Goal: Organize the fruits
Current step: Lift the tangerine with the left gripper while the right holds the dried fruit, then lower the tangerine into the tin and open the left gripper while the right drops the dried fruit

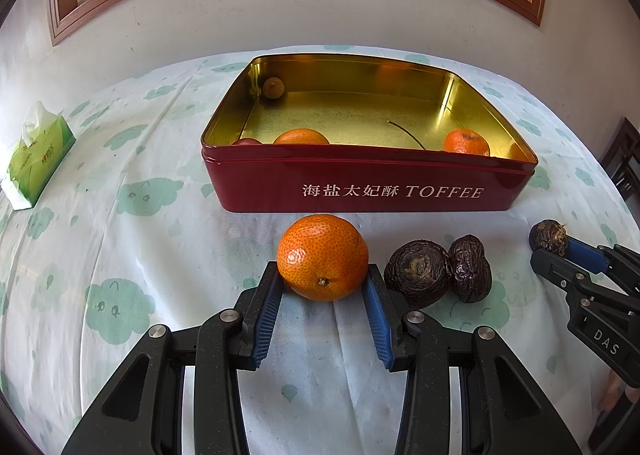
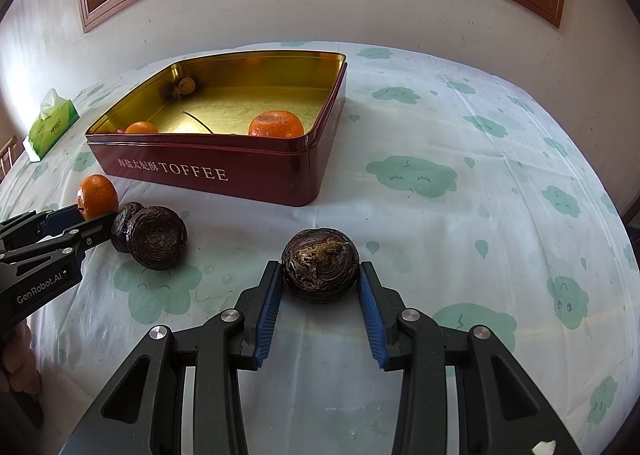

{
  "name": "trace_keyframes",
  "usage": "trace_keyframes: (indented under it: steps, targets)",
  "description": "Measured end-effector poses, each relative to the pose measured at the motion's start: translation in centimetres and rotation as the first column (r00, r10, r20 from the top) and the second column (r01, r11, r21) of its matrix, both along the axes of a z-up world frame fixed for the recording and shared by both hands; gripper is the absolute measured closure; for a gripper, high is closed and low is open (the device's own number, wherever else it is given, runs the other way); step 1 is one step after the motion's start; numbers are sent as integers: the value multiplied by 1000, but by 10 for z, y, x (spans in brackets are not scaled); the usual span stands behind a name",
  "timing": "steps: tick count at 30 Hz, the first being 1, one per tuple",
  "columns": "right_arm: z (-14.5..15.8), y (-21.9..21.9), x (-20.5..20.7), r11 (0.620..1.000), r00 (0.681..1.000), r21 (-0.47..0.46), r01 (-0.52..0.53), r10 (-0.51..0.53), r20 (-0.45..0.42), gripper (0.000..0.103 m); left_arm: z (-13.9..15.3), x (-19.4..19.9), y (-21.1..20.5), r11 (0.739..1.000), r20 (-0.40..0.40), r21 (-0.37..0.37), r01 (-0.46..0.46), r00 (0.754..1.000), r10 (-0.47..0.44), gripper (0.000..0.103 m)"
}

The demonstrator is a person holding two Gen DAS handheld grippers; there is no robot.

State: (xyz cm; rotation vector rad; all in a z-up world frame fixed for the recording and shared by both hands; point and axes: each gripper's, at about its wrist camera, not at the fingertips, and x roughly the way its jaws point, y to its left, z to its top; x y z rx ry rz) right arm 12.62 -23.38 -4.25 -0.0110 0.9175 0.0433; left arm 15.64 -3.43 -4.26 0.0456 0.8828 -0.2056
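Between my left gripper's (image 1: 323, 275) blue ribbed pads sits the loose orange mandarin with dimpled skin (image 1: 322, 257), the nearest thing in my left view. Both pads touch its sides, left and right, so I hold it at a narrow opening, and it rests on the white tablecloth with pale green cloud prints (image 1: 132, 255), not yet lifted.

My right gripper (image 2: 320, 273) has the dark brown wrinkled round fruit (image 2: 320, 265) between its pads in the same way. The left pad touches it; on the right side I see a thin gap or a shadow, so I cannot tell if this grip is firm.

As for progress, I judge the task is partly done. The red rectangular metal tin with gold inside and the word TOFFEE on its near wall (image 1: 368, 187) stands just beyond the mandarin, farther from me. Inside it I see already two orange mandarins, one at the near left (image 1: 301, 136) and one at the near right (image 1: 466, 141), a small brown round fruit in the far left corner (image 1: 273, 87), and a thin dark stem (image 1: 406, 133) on the floor of the tin. A small reddish thing shows at the near left wall; I cannot identify it.

Left to do: the two fruits in my jaws, and two more dark wrinkled fruits (image 1: 438, 271) lying together, touching, just right of the mandarin. A green tissue pack (image 1: 38, 157) lies at far left, well apart.
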Motion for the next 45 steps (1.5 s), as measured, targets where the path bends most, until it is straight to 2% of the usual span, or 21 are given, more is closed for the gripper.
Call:
trace_keyframes:
  steps: [16, 20, 24, 29, 35, 41, 45]
  targets:
    - [2, -3, -2, 999, 1000, 37, 5, -5, -10, 68, 2, 1, 3, 1000, -6, -27, 2, 1000, -2, 61]
    - [8, -4, -4, 999, 1000, 50, 9, -9, 2, 69, 5, 1, 8, 998, -25, -65, 1, 1000, -3, 62]
    - [18, -8, -4, 998, 1000, 61, 15, -17, 19, 69, 17, -1, 11, 996, -9, -85, -1, 1000, 0, 62]
    - [39, -8, -1, 997, 998, 76, 7, -11, 58, 69, 43, -1, 16, 995, 49, -98, 15, 999, -11, 62]
    - [62, 5, 17, 998, 994, 55, -43, 37, 107, 69, 69, 23, 23, 998, 116, -62, 19, 993, -12, 62]
    - [68, 20, 45, 995, 991, 55, -86, 79, 108, 69, 66, 59, 27, 997, 64, -71, 14, 998, -9, 62]
    - [60, 27, 64, 993, 992, 61, -102, 97, 82, 69, 55, 71, 21, 999, 46, -33, 15, 999, -13, 62]
